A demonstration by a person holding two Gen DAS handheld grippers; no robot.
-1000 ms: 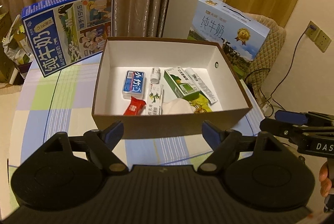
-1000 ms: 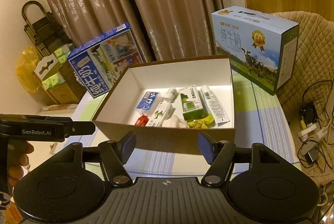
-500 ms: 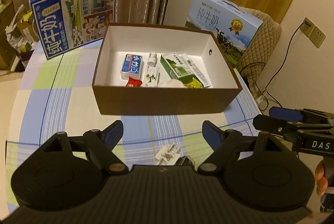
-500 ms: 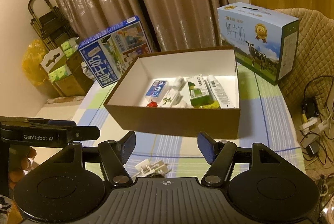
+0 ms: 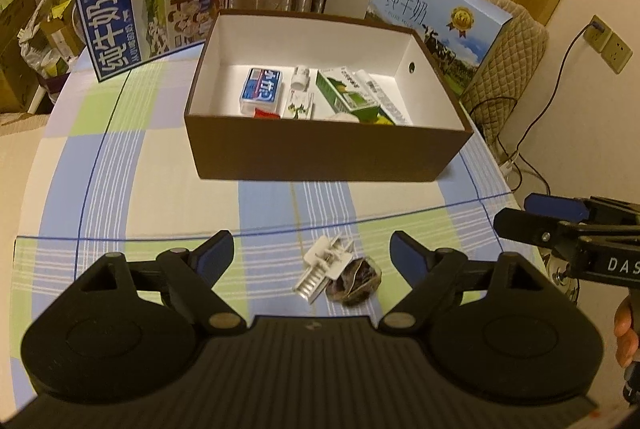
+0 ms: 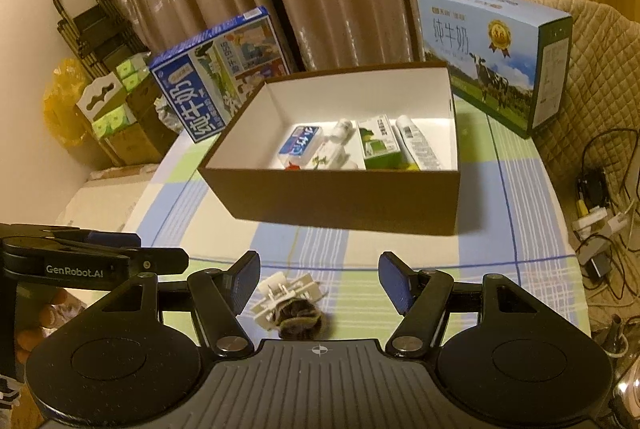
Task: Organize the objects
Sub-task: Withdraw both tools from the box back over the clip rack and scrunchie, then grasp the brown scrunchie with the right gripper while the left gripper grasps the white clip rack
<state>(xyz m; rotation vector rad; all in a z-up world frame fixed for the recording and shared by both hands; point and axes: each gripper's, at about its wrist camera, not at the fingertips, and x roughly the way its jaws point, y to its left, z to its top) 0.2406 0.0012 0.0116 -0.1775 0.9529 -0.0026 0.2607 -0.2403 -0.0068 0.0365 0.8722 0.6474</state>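
A brown box [image 5: 320, 153] [image 6: 340, 201] with a white inside stands on the checked cloth and holds several small items: a blue packet [image 5: 262, 89], a white bottle [image 5: 300, 76], a green carton [image 5: 346, 94], a tube [image 5: 380, 93]. In front of it on the cloth lie a white plastic piece [image 5: 322, 267] [image 6: 286, 293] and a dark crumpled wrapper [image 5: 354, 281] [image 6: 298, 321]. My left gripper [image 5: 312, 255] hovers over them, its jaws opening and nothing between the pads. My right gripper [image 6: 320, 279] is open and empty above the same two items.
A dark blue milk carton box [image 5: 152, 17] stands at the back left and a light blue one [image 5: 436, 17] at the back right. Cables and a power strip [image 6: 600, 225] lie beyond the cloth's right edge. Curtains hang behind.
Both grippers have pulled back from the box and sunk a little. The white plastic piece and the dark wrapper have come into view below them.
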